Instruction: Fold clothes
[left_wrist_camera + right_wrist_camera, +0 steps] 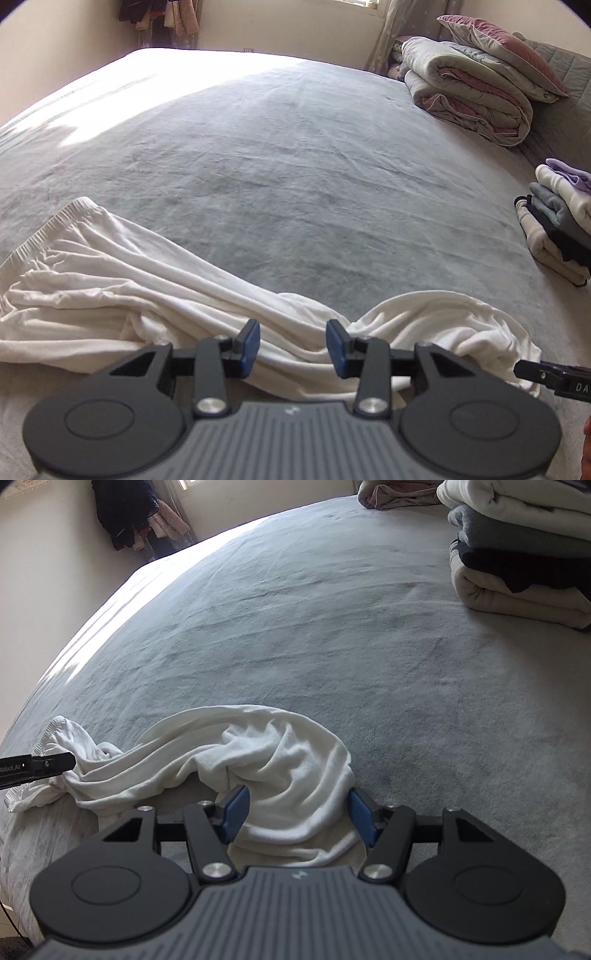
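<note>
A crumpled white garment (147,295) with an elastic waistband (48,229) lies along the near edge of the grey bed (295,166). My left gripper (291,347) is open, its blue pads (251,347) straddling a twisted fold of the white cloth. In the right wrist view the same white garment (258,753) is bunched in front of me. My right gripper (295,819) is open too, with the cloth's end lying between its blue pads (236,816). The right gripper's tip (546,376) shows at the far right of the left wrist view; the left gripper's tip (44,766) shows at the left of the right wrist view.
A stack of folded clothes (561,225) sits at the bed's right edge, close to my right gripper's view as folded clothes (524,561). Rolled quilts and a pillow (480,81) lie at the far right corner. Hanging clothes (129,513) are against the far wall.
</note>
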### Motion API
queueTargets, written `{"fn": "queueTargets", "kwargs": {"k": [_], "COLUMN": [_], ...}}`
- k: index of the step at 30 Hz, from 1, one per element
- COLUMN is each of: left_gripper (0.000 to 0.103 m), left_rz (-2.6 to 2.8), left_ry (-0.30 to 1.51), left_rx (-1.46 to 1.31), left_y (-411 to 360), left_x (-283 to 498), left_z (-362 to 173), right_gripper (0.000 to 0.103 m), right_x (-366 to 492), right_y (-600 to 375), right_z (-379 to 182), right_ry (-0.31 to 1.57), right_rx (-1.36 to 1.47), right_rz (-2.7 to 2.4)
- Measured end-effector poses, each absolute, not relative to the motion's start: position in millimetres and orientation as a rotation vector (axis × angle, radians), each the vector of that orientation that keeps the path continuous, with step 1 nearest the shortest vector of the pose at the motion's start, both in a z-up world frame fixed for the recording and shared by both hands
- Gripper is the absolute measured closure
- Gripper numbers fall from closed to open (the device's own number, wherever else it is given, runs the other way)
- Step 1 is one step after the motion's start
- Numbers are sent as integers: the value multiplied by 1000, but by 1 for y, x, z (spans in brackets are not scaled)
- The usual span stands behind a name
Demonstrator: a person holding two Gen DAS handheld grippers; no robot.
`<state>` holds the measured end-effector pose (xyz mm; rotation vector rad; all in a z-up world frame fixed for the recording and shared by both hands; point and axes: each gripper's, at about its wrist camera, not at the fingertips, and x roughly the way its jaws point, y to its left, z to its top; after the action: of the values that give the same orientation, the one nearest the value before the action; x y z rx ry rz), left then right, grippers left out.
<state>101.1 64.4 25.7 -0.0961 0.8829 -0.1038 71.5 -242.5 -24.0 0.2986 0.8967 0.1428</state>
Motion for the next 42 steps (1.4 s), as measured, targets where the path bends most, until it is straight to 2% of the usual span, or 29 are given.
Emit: {"fn": "queueTargets", "kwargs": {"k": [9, 12, 13, 15, 16, 17, 19, 29, 34, 42], "left_gripper": [63, 66, 68, 83, 97, 102, 103, 103, 103, 103], "left_rz": [70, 128, 147, 185, 195, 199, 209, 160, 139, 162], "left_ry": [1007, 1054, 1069, 1070, 1066, 1062, 1054, 952, 837, 725], "left_rx": [-235, -271, -283, -252, -243, -243, -242, -440, -552, -595], "left_y": [86, 91, 93, 92, 92, 93, 95, 120, 135, 143], "left_x": [176, 188, 192, 195, 195, 195, 194, 201, 202, 222], "left_z": [9, -3, -6, -9, -9, -9, -8, 23, 36, 33], "right_gripper": [40, 45, 51, 61, 70, 82, 96, 97, 97, 97], "right_x": [81, 83, 84, 86, 86, 87, 88, 85, 104, 145], "right_y": [-239, -237, -237, -236, -236, -236, -236, -242, -249, -259], "right_z": [-27, -27, -27, -28, -28, -28, -27, 15, 35, 31], "right_ry": [876, 870, 868, 866, 865, 862, 856, 710, 642, 622], "right_rx": [240, 201, 193, 166, 152, 143, 138, 122, 50, 37], "right_rz": [136, 139, 139, 137, 137, 138, 139, 54, -11, -60]}}
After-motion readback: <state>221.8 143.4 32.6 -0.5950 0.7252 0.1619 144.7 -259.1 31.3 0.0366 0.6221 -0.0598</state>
